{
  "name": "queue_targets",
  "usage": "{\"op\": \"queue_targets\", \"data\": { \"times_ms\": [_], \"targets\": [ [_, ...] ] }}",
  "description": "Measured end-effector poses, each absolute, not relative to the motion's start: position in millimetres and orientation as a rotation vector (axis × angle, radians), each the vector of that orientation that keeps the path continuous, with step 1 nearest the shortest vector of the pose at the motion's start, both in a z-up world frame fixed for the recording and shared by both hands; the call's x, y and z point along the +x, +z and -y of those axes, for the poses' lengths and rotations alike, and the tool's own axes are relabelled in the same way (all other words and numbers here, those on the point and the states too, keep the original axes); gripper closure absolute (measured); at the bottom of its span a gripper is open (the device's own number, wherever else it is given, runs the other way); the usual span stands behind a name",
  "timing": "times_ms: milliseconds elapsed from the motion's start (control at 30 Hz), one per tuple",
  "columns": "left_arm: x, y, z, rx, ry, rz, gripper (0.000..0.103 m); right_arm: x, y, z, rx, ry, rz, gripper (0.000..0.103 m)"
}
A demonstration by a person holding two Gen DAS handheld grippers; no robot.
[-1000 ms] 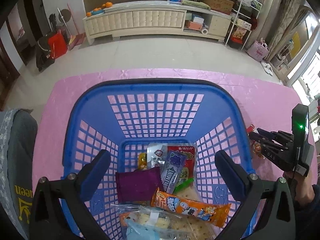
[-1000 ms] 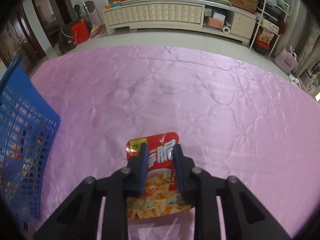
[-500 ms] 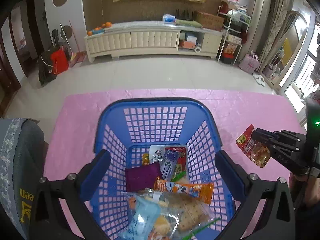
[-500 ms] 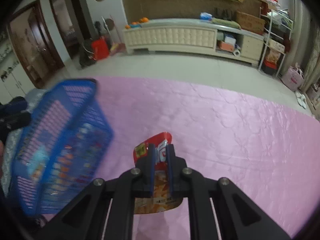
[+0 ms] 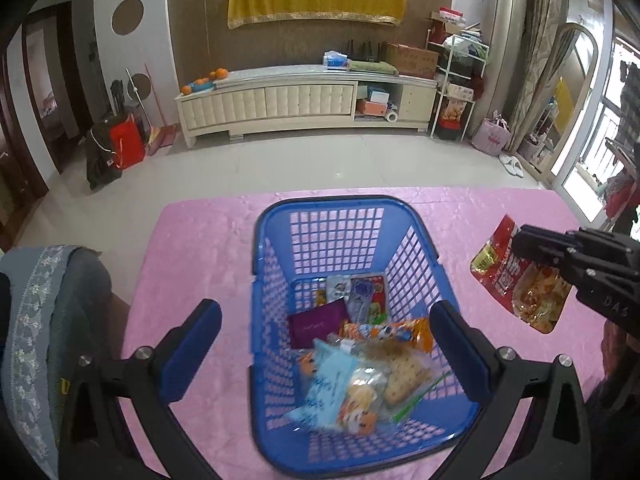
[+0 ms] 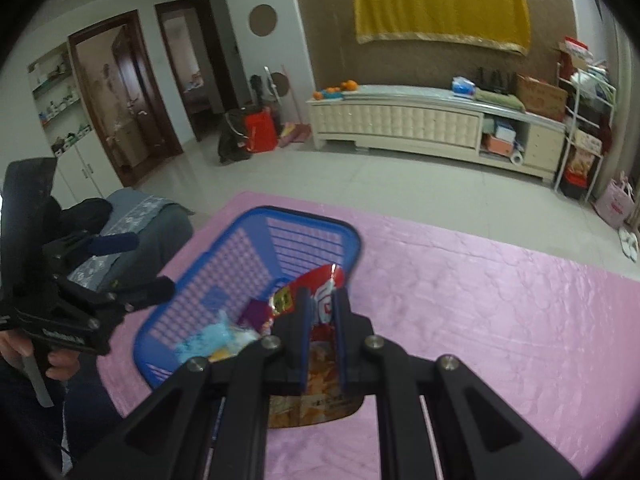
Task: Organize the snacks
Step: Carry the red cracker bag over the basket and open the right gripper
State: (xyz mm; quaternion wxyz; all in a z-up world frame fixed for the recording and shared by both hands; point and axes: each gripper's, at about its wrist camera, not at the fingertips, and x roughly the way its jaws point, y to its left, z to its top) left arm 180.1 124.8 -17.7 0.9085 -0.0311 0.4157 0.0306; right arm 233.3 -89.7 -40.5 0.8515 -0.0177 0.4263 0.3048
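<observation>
Pink cloth (image 5: 192, 248) covers your table. Your right gripper (image 6: 320, 300) pinches the red snack bag (image 5: 508, 276), at three o'clock from the blue basket (image 5: 344, 204). Your left gripper (image 5: 326, 322) gapes wide, holding nothing. Tilt it, and the bag may slip out.

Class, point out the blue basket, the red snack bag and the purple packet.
Basket (image 5: 332, 203), left wrist view, far rim.
Red bag (image 5: 502, 264), left wrist view, upper half.
Purple packet (image 5: 316, 322), left wrist view, centre.

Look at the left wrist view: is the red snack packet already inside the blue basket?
No, the red snack packet hangs from the right hand-held gripper, beside the blue basket.
</observation>
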Motion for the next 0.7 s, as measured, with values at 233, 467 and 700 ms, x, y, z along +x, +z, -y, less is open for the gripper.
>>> {"op": "queue_targets", "data": {
  "times_ms": [233, 467, 700],
  "targets": [
    [160.1, -14.6, -139.2, -0.061, 0.071, -0.845, 0.0, 223.2, -37.3, 57.5, -0.052, 0.696, -0.897, 0.089],
    [155.6, -22.2, -152.9, -0.061, 0.087, -0.857, 0.0, 227.0, -57.0, 23.7, -0.086, 0.733, -0.938, 0.089],
    [161.4, -35.0, -161.7, -0.056, 0.09, -0.881, 0.0, 233.5, -82.7, 5.2, -0.126, 0.739, -0.989, 0.089]
  ]
}}
